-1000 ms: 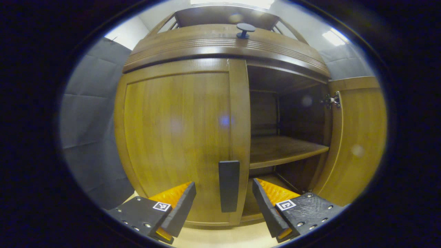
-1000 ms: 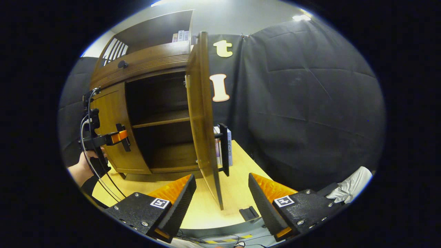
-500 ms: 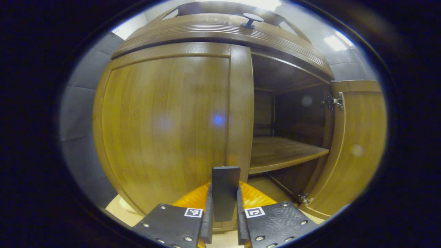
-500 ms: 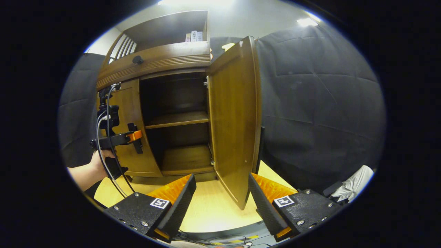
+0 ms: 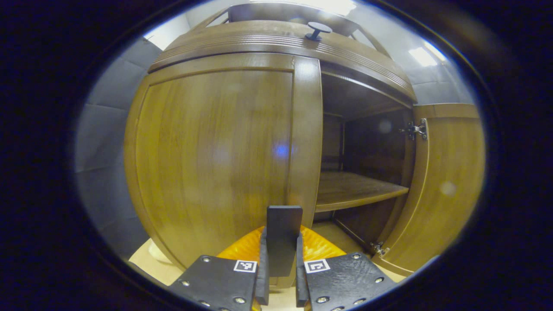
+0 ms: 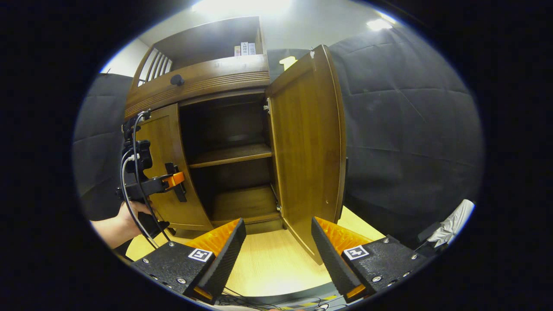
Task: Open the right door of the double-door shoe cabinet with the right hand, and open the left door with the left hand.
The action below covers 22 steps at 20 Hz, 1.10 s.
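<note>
Left gripper view: the left gripper (image 5: pixel 279 276) sits at 6 o'clock, clenched on the left door handle (image 5: pixel 283 239), a dark upright bar; both fingers press its sides. The left door (image 5: pixel 216 160) fills the area from 9 o'clock to the centre and looks closed or nearly so against the shoe cabinet (image 5: pixel 281 41). A round knob (image 5: pixel 318 30) stands on the drawer front at 12 o'clock. At 3 o'clock the right door (image 5: pixel 449 185) stands swung open, its inner face and upper hinge (image 5: pixel 414 128) visible. Between the doors, the open compartment shows an inner shelf (image 5: pixel 354 194).

Right gripper view: the right gripper (image 6: pixel 278 255) sits at 6 o'clock, released, its fingers spread apart with nothing between them, above the light wooden table (image 6: pixel 268 268). The right door (image 6: pixel 309 142) stands wide open just right of centre, its lower edge near the right finger; contact cannot be determined. The shoe cabinet (image 6: pixel 203 82) occupies 11 o'clock. At 9 o'clock a hand (image 6: pixel 129 214) holds the left gripper (image 6: pixel 179 188) against the left door (image 6: pixel 166 168) at its handle. Books (image 6: pixel 245 48) stand on the open top shelf at 12 o'clock. A white cloth (image 6: pixel 453 222) lies at 4 o'clock.
</note>
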Available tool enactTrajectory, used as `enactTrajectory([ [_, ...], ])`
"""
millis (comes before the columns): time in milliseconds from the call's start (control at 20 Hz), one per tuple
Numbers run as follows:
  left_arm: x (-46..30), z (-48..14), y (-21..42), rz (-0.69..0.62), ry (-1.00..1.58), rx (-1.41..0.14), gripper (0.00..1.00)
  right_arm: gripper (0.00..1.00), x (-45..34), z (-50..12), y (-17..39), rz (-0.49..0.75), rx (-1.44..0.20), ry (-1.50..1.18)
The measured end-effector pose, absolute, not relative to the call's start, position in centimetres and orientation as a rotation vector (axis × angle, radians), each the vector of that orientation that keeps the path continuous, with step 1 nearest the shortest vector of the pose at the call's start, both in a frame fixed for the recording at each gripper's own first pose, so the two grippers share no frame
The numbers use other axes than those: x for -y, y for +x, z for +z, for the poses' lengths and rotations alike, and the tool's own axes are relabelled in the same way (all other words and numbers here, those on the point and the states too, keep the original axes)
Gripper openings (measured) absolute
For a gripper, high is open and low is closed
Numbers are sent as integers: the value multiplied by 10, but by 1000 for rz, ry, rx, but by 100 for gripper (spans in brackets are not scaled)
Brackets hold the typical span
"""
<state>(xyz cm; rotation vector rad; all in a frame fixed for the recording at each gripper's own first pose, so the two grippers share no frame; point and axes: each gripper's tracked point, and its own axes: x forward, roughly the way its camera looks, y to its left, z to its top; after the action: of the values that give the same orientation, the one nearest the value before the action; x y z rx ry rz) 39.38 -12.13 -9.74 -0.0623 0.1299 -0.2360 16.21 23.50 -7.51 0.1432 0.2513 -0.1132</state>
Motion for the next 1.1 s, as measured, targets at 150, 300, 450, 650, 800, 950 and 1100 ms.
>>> enactTrajectory([
  [150,112,-98,373,-244,-70,-124,29,92,-240,-76,170,-83,-249,143],
  [300,104,-95,355,-247,-73,-123,25,94,-250,-76,176,-43,-249,145],
  [450,94,-94,337,-247,-87,-132,32,92,-265,-72,181,-1,-240,137],
  [650,82,-91,314,-248,-89,-129,24,92,-280,-71,192,46,-231,122],
  [800,71,-89,298,-233,-93,-110,19,92,-292,-73,198,78,-236,134],
  [950,61,-88,286,-215,-105,-108,19,92,-305,-77,203,107,-244,138],
  [1100,34,-88,265,-185,-140,-127,28,92,-317,-83,209,143,-264,141],
])
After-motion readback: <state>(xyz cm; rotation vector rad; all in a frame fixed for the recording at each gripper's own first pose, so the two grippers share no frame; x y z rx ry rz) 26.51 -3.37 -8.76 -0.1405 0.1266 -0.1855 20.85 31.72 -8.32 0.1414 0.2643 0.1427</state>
